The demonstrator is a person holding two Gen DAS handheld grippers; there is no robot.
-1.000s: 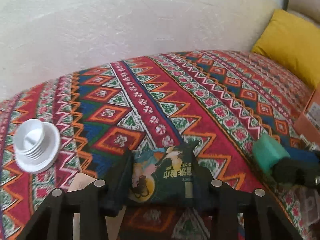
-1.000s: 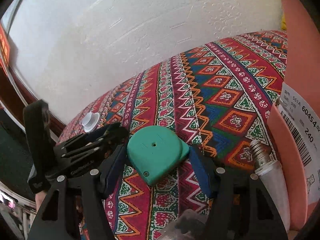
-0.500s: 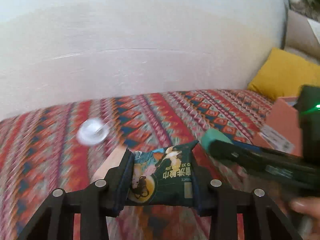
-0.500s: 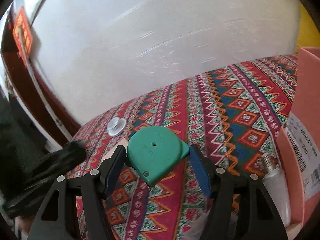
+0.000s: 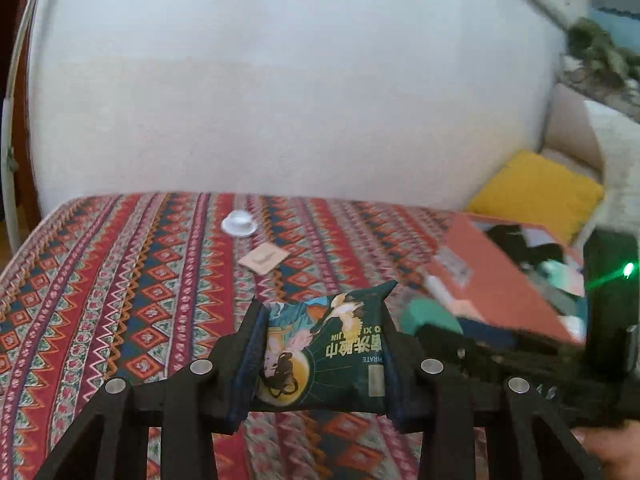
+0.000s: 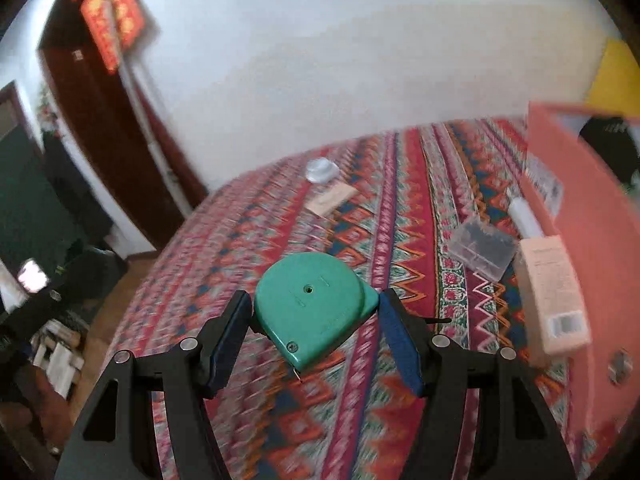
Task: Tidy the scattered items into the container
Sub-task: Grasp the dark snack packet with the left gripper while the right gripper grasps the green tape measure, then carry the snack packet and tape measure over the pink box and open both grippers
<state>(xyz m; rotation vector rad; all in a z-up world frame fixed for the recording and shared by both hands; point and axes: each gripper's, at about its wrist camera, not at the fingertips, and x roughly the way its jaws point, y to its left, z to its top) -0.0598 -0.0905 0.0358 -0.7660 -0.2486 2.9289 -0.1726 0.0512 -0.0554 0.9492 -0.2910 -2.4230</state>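
Holding two items aloft, one per gripper, above a bench covered by a red patterned cloth (image 5: 120, 280).

Left gripper (image 5: 320, 356): fingers closed narrow on a dark green snack packet (image 5: 324, 356). Packet sits crosswise between the pads, printed face up, lettering upside down to the camera. It is clear of the cloth.

Right gripper (image 6: 316, 316): fingers clamped on a green tape measure (image 6: 312, 304), flat face up, one screw visible near its lower edge. Also clear of the cloth. In the left wrist view this gripper appears at the right, blurred, with a green light on its body and a hand (image 5: 612, 456) at the bottom corner.

Container: an orange-pink box (image 6: 592, 216) stands at the right end of the bench, open at the top; dark contents show inside but are too blurred to identify. Both held items are outside it, the tape measure the nearer.

Remaining on the cloth:
- white lidded cup or cap (image 5: 239, 224), far side, near the wall
- tan flat card (image 5: 265, 258), just beside the white piece
- clear plastic case (image 6: 482, 246), near the box
- white tube (image 6: 526, 216) lying against the box wall
- pale pink carton (image 6: 554, 296) with a barcode, leaning against the box side

Yellow cushion (image 5: 536, 192) beyond the box.
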